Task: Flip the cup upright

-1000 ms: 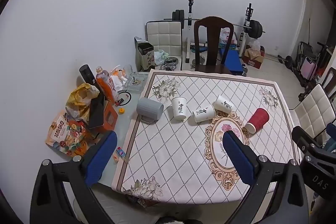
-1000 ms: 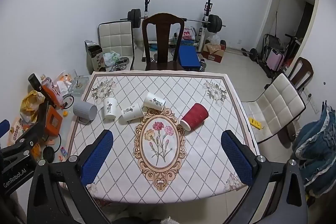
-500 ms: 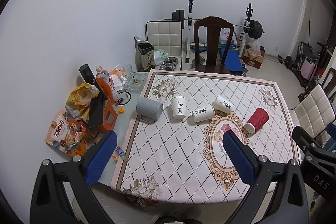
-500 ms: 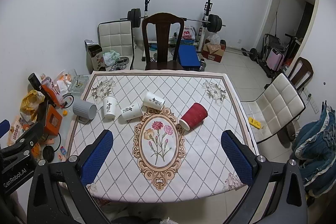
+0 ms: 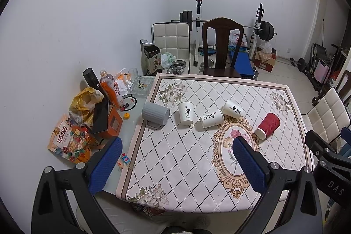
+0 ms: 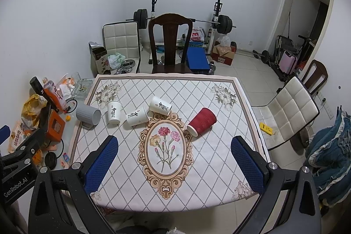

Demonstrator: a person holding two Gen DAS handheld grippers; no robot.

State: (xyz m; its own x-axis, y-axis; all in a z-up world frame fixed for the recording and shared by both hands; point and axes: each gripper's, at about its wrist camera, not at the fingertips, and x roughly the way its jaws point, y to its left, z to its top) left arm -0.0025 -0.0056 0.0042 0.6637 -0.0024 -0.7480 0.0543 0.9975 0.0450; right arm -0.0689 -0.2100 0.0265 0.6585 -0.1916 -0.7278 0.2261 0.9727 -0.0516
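Right wrist, red cup (image 6: 202,121) toppled, chair (image 6: 170,43) behind

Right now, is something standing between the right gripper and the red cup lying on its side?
No, nothing visible: only bare tablecloth lies between the open right gripper and the red cup.

Left gripper (image 5: 175,165): jaws spread wide, blue pads facing each other, nothing between them; held above the near edge of the tabletop (image 5: 175,163), toward its left side, tilted down at it. Right gripper (image 6: 174,165): jaws likewise wide apart and empty; held above the tabletop's near edge, about centred, well clear of the surface, angled downward
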